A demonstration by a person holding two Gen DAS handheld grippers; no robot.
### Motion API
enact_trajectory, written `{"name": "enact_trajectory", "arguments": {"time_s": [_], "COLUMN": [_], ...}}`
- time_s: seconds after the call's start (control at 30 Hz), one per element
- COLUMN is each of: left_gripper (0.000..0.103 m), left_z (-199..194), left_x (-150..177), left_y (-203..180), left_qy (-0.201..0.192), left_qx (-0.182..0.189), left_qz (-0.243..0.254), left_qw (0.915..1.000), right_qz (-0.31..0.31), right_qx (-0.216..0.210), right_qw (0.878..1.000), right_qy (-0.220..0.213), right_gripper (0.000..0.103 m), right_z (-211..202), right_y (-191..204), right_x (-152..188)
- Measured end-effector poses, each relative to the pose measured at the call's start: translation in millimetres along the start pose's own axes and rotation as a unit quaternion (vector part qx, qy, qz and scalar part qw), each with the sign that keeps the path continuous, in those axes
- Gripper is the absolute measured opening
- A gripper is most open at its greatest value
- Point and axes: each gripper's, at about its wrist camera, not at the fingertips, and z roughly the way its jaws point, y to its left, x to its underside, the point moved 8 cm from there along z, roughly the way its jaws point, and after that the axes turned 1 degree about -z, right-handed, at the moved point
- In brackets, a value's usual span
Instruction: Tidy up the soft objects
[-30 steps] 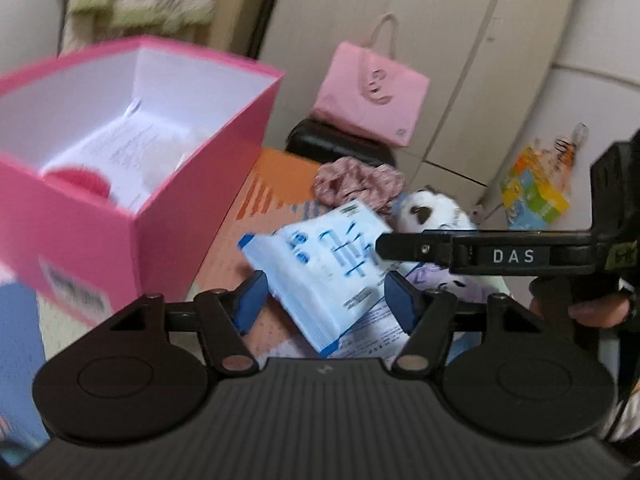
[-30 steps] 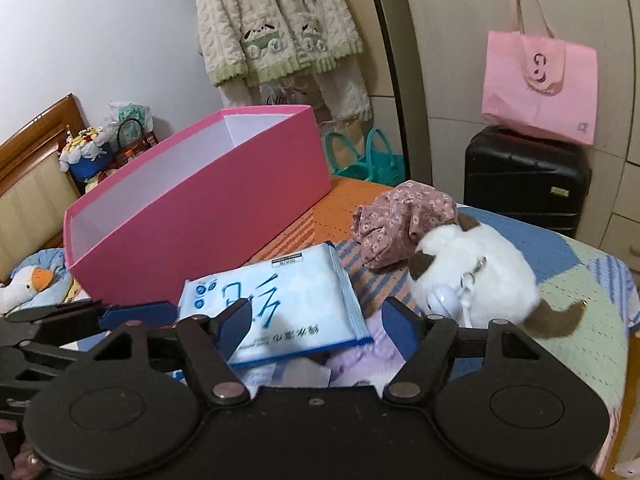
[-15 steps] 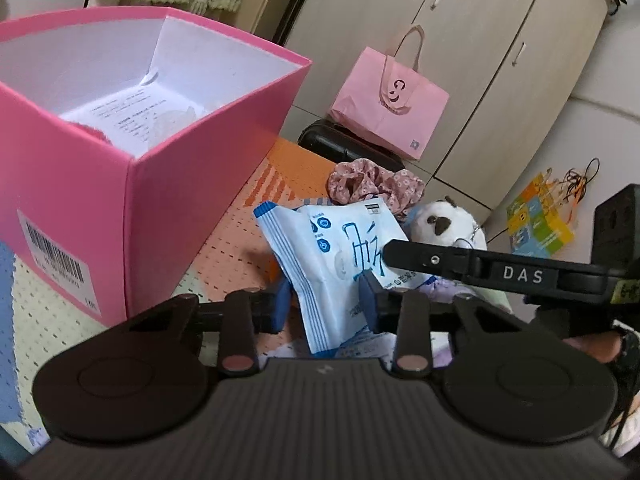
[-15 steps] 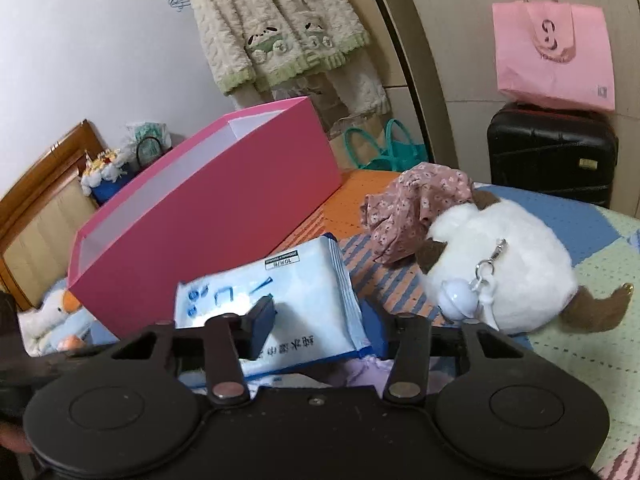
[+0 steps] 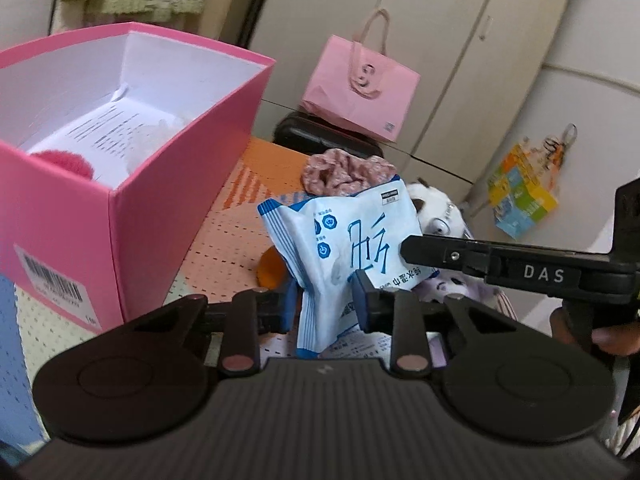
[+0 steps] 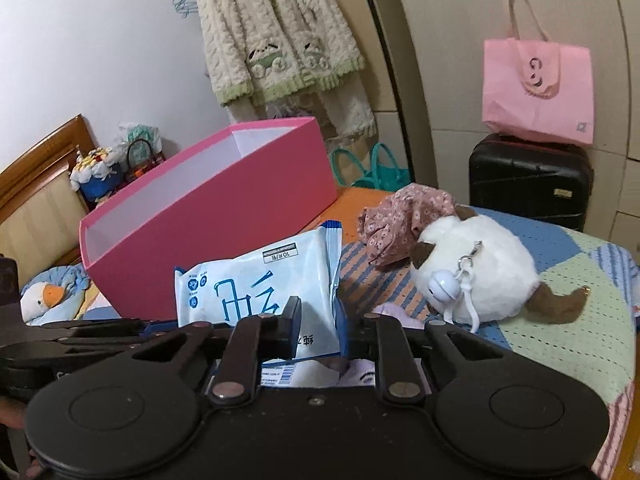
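Note:
A white and blue soft tissue pack [image 5: 344, 240] is lifted off the bed. My left gripper [image 5: 324, 300] is shut on its lower edge. My right gripper [image 6: 320, 324] is shut on the same pack [image 6: 256, 284] from the other side; its finger [image 5: 460, 258] reaches in from the right in the left wrist view. The open pink box [image 5: 132, 184] stands to the left with paper and a red fuzzy item [image 5: 64, 162] inside. A floral cloth [image 6: 400, 220] and a white plush toy [image 6: 480, 268] lie on the bed behind the pack.
A black suitcase [image 6: 528, 180] with a pink bag [image 6: 536, 88] on it stands beyond the bed. A cream sweater [image 6: 280, 32] hangs on the wall. A duck plush [image 6: 44, 296] lies at far left. The bedspread [image 6: 580, 292] extends right.
Both grippers have closed on the tissue pack, and it has been raised off the bed and tilted upright. The left wrist view has shifted nearer to the pink box.

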Motion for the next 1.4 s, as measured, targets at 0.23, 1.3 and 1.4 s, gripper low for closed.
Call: {"name": "enact_trajectory", "arguments": {"time_s": [0.23, 1.3, 1.4], "left_gripper": [0.027, 0.026, 0.026], "left_z": [-7, -21, -27], "left_x": [0, 14, 17], "left_y": [-3, -4, -4], "left_qy": [0.031, 0.08, 0.093], "left_qx": [0.029, 0.072, 0.081], "left_qz": [0.024, 0.026, 0.027], "left_qw": [0.9988, 0.9939, 0.9919], "right_qz": [0.006, 0.033, 0.039], "right_qx": [0.02, 0.063, 0.074], "right_qw": [1.0, 0.997, 0.996], "right_qy": [0.007, 0.01, 0.018], "right_gripper": [0.04, 0.052, 0.053], "right_z": [-10, -23, -27], "right_y": [12, 34, 39], "right_x": [11, 45, 48]}}
